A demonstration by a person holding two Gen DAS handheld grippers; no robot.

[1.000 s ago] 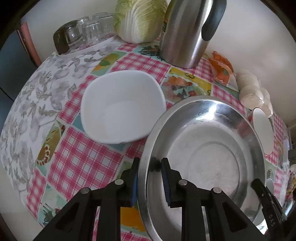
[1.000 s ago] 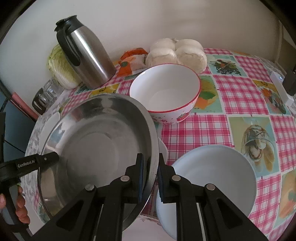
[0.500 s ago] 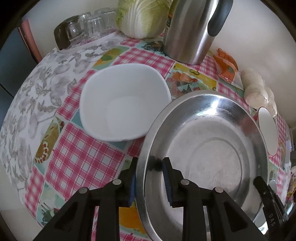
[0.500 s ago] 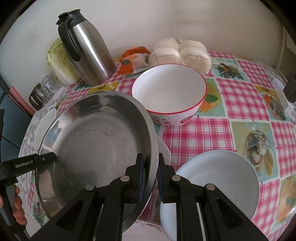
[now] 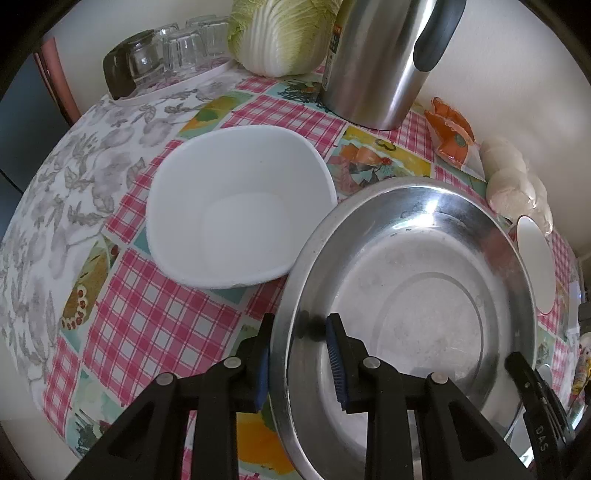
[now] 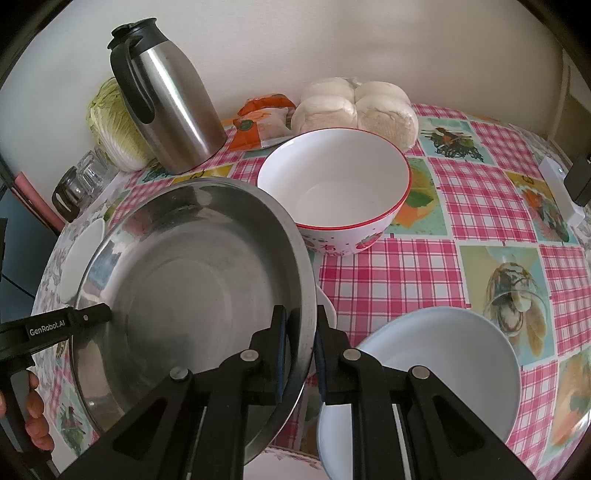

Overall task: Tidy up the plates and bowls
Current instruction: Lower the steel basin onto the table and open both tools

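Note:
A large steel basin [image 5: 424, 295] is held above the checked table by both grippers. My left gripper [image 5: 299, 363] is shut on its left rim. My right gripper [image 6: 301, 352] is shut on its right rim; the basin fills the left of the right wrist view [image 6: 184, 280]. A white square bowl [image 5: 236, 214] sits on the table left of the basin. A red-rimmed white bowl [image 6: 332, 192] stands behind it. A pale blue-white plate [image 6: 436, 380] lies at the front right, partly under my right gripper.
A steel thermos jug [image 6: 166, 99], a cabbage [image 5: 284, 33], upturned glasses [image 5: 170, 55], an orange packet [image 6: 262, 122] and bagged buns [image 6: 354, 107] line the back by the wall. A small white dish edge [image 6: 327, 306] shows under the basin.
Both grippers have carried the basin a little forward and left, toward the white square bowl. Both grips are unchanged.

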